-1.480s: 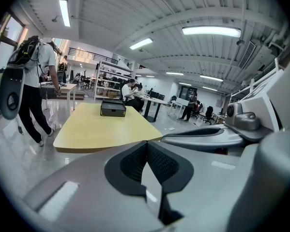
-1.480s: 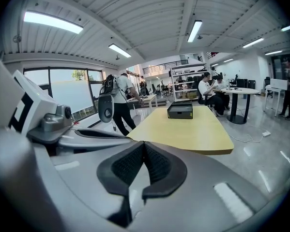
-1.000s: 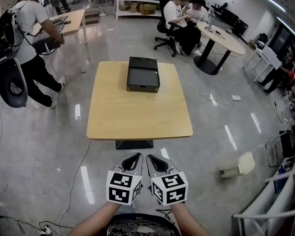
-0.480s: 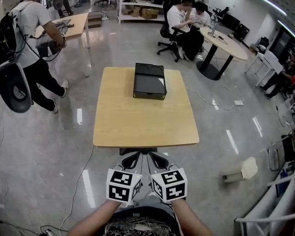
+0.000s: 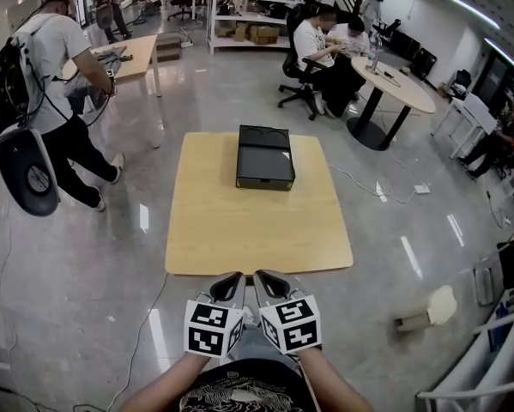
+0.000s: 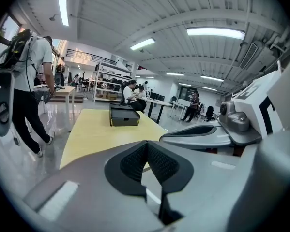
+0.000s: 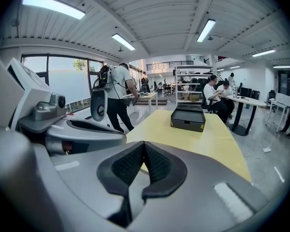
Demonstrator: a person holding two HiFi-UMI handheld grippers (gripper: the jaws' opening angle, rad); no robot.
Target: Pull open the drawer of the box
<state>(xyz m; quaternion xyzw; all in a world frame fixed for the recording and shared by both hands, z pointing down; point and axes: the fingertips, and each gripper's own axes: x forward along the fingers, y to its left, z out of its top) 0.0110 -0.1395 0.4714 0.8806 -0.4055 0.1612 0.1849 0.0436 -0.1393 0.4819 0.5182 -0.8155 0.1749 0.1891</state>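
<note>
I am holding both claws low in front of me, side by side over the shiny floor (image 5: 85, 256). In the head view their tips are showing just at the near edge of the desk (image 5: 257, 234). The left claw (image 5: 231, 280) is clenched on nothing, its ribbed pads (image 6: 135, 161) pressing together. The right claw (image 5: 266, 279) is doing the same, pads (image 7: 157, 164) meeting with nothing between them.

The box (image 5: 265, 154) is sitting towards the far end of the desk, roughly midway across its width and well apart from both claws. Its drawer (image 5: 265, 181) is facing me and looking flush with the box's front. A long stretch of bare wood is lying between the box and the desk's near edge.

Around the desk, a person with a backpack (image 5: 55, 101) is standing off to the left beside another table (image 5: 136, 50). Seated people (image 5: 321, 41) are gathering at a round table (image 5: 402, 74) at the far right. Shelves (image 5: 248, 11) with cartons are standing along the back.
</note>
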